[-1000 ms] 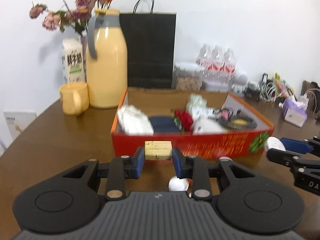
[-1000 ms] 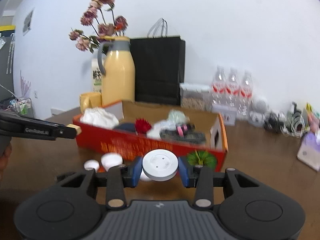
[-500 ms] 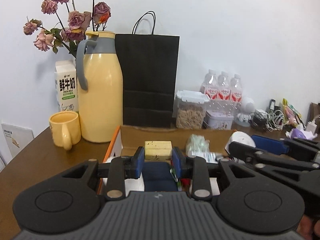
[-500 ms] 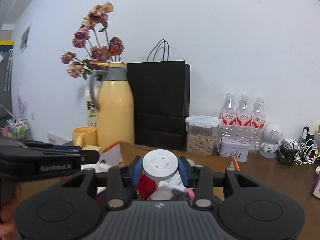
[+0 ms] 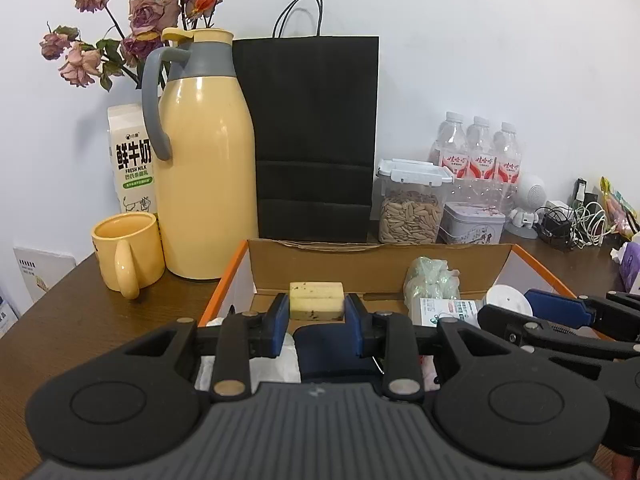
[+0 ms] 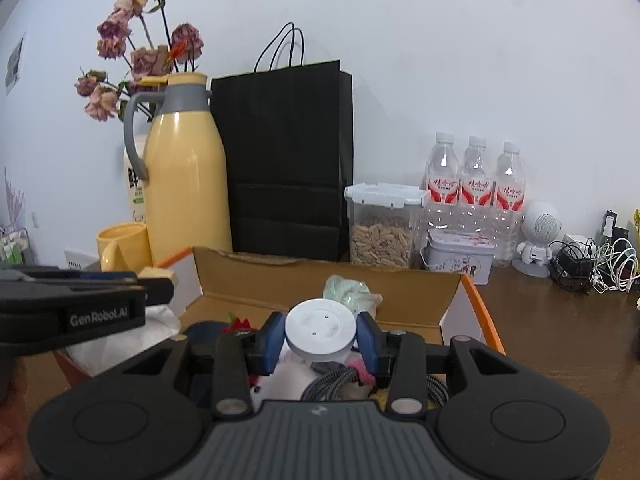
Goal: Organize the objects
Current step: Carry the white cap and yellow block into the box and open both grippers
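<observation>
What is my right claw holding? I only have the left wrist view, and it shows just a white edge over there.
Observer: A round white disc with two tiny holes in its top. The right claw pinches it from both sides.
Operator: What lies under it?
Observer: A black braided cable and something pink lie below the disc, inside the cardboard box.
Operator: Is there anything else in the box that I can't see?
Observer: Yes, a red tufted item sits in the box just left of the right claw. I can't tell what it is.
</observation>
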Motion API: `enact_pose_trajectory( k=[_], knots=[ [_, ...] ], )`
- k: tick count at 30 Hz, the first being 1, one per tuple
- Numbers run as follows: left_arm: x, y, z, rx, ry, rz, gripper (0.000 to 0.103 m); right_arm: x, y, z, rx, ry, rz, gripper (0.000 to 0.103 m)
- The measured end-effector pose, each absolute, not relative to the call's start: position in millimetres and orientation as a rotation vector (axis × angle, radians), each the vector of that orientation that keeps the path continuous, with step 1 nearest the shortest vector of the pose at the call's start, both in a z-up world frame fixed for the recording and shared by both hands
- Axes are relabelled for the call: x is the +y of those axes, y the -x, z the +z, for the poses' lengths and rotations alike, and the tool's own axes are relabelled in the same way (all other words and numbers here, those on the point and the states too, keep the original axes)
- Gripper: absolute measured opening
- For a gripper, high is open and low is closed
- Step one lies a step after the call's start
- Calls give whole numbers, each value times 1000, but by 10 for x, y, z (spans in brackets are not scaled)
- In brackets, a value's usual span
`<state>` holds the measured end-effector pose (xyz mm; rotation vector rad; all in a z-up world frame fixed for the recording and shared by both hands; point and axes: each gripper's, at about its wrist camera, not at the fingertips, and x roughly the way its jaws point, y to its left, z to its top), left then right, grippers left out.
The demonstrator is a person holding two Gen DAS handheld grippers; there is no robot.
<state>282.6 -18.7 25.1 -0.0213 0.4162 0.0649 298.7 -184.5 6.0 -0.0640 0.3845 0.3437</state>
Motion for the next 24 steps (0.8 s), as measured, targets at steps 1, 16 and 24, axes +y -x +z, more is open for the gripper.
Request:
enact_pose_trajectory(
  k=[1,16,24],
  knots=[
    [-192,-2818,249,412,18,67,31,-1839,-2976,55,387,68,342,38],
    [-168,-2649,344,333,33,137,103,-1965,-2896,109,396,56,293,103],
    [-183,-2610,391,325,35,129,103,-2001,-2850,151,396,56,292,103]
  ],
)
